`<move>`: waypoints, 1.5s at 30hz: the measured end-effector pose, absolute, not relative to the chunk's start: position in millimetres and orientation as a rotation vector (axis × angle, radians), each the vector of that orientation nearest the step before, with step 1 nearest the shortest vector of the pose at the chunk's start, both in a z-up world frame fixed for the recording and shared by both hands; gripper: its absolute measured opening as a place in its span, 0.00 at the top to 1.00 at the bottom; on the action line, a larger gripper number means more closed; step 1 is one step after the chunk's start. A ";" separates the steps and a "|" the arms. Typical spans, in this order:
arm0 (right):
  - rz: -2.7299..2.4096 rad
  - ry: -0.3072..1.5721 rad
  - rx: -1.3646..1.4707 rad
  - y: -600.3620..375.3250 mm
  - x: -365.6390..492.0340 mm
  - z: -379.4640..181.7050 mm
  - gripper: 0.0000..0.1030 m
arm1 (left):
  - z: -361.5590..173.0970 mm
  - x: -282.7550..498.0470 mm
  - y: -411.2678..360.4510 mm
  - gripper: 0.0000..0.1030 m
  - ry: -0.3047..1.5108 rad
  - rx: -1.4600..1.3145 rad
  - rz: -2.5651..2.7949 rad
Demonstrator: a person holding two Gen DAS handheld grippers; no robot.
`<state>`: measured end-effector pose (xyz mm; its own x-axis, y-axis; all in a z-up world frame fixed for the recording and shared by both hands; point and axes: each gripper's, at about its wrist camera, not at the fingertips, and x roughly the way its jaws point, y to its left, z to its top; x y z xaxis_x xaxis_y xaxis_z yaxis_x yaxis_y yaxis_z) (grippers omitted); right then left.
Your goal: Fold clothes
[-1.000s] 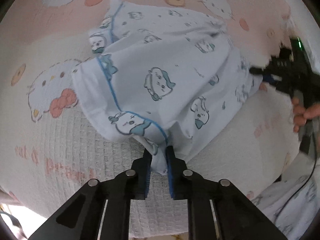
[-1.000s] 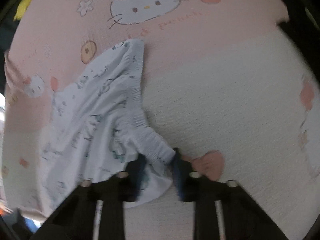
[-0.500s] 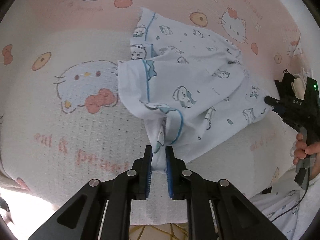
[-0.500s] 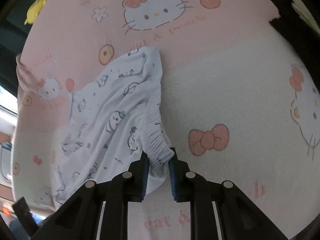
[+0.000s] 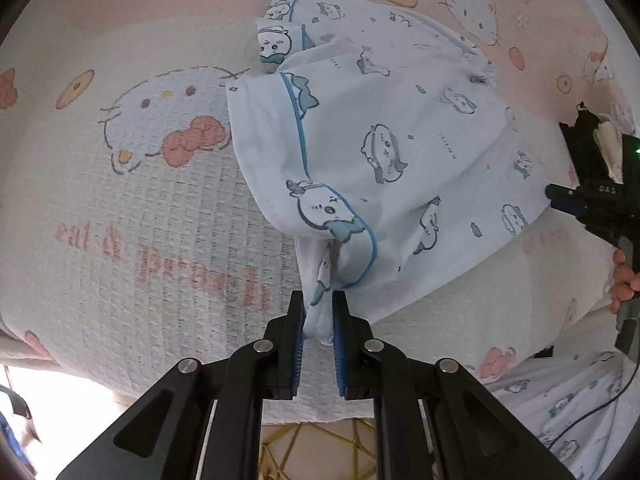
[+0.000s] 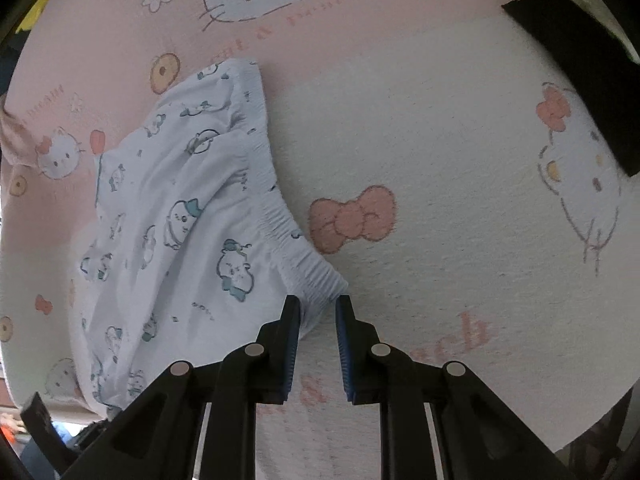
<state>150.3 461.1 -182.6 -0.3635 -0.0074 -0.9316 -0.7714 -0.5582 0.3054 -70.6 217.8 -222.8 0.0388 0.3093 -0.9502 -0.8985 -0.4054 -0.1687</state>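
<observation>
Shorts shifted across blanket | both tongs clamped on them | waistband likely right-view only

The right tool reads "DAS"; blanket lettering stays illegible.

I see white shorts printed with small cartoon animals in teal, with blue piping along the hem. Under them lies a pink and cream blanket patterned with white cats, coral bows and orange rings. My black fingers carry blue pads.
</observation>
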 end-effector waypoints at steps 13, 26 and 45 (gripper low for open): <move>2.055 0.986 -1.250 463.0 177.2 -168.8 0.83 | -197.3 -88.1 188.2 0.83 0.365 -1.399 1.610; 2.028 1.174 -1.201 457.2 188.4 -177.3 0.41 | -208.6 -122.4 175.4 0.42 0.009 -1.691 1.581; 1.964 1.303 -1.168 458.9 172.8 -192.6 0.40 | -219.6 -134.6 242.3 0.42 0.193 -1.591 1.584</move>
<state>172.8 458.9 -192.6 -0.5027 -0.0467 -0.8632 -0.7772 -0.4128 0.4749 -134.6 242.3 -219.6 0.1823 0.4464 -0.8760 -0.6440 -0.6190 -0.4495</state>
